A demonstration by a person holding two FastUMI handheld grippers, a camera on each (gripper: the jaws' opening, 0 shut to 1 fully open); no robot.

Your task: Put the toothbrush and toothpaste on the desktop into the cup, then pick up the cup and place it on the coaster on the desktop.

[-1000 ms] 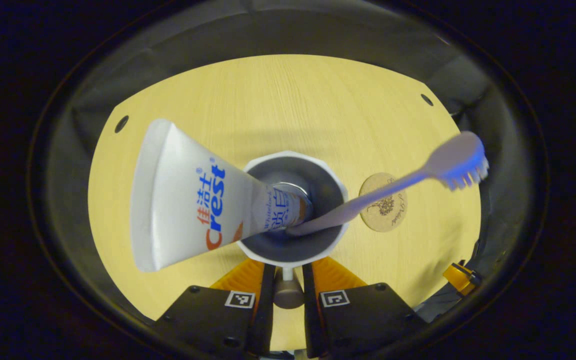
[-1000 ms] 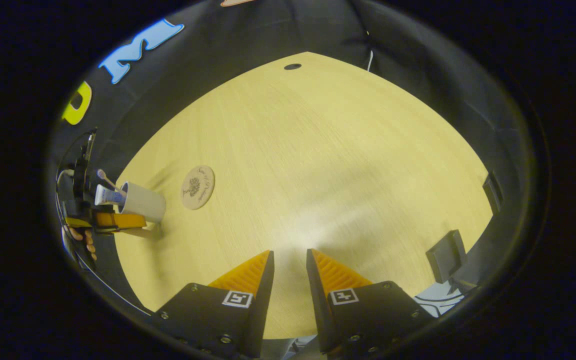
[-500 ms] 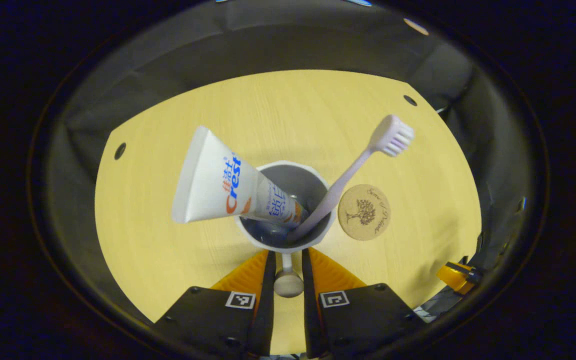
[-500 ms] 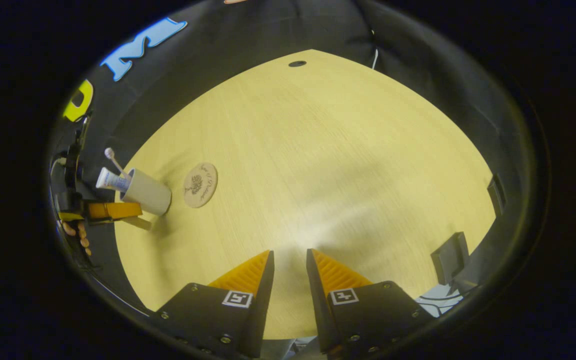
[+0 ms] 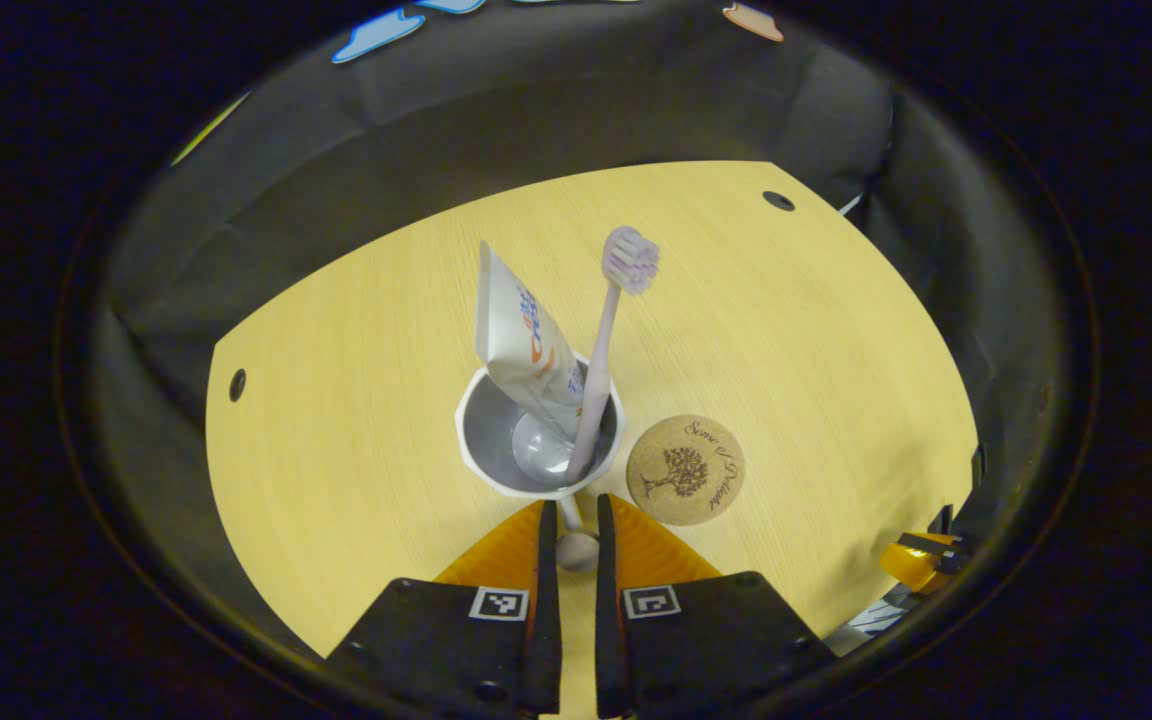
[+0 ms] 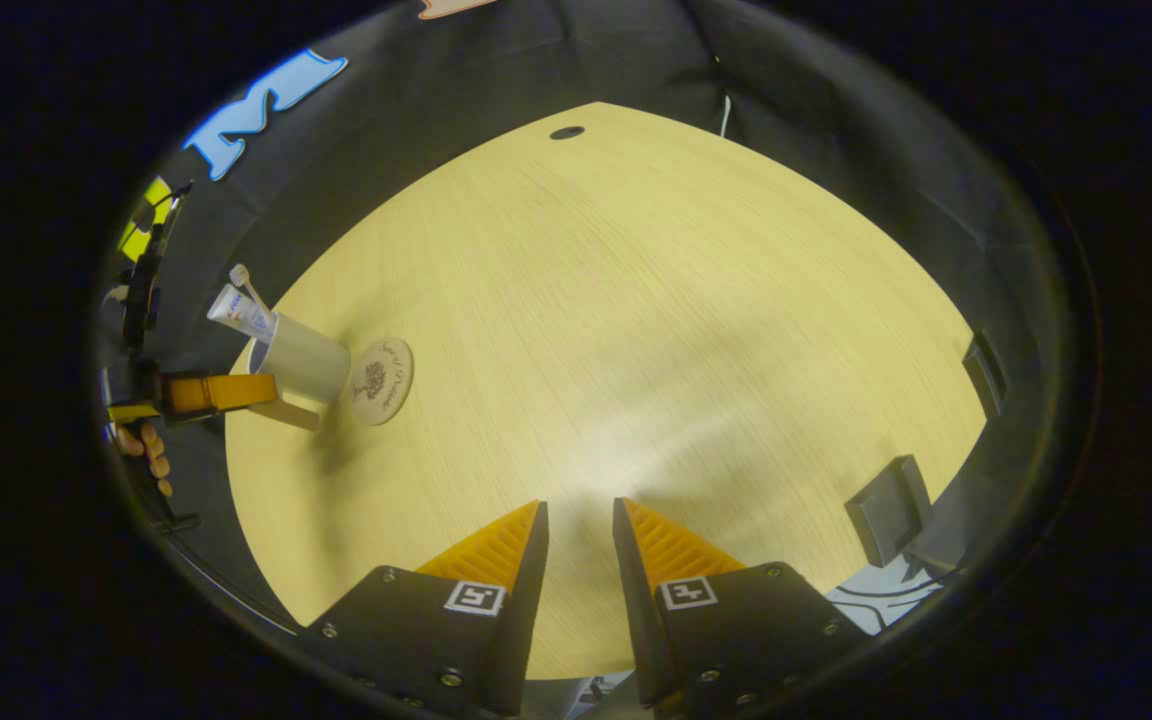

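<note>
left gripper (image 5: 569, 525) clamping cup (image 5: 496, 470) handle; coaster (image 5: 685, 470) just beside

Both views angled down, sharing cup (image 5: 539, 440) and coaster (image 5: 685, 470).

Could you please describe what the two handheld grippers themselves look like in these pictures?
Both look alike: the left gripper and the right gripper each have two black blocky bodies, each carrying a small square black-and-white marker, and wedge-shaped orange jaws with ribbed inner faces. Seen from the right gripper view, the left gripper also shows an orange and yellow side.
</note>
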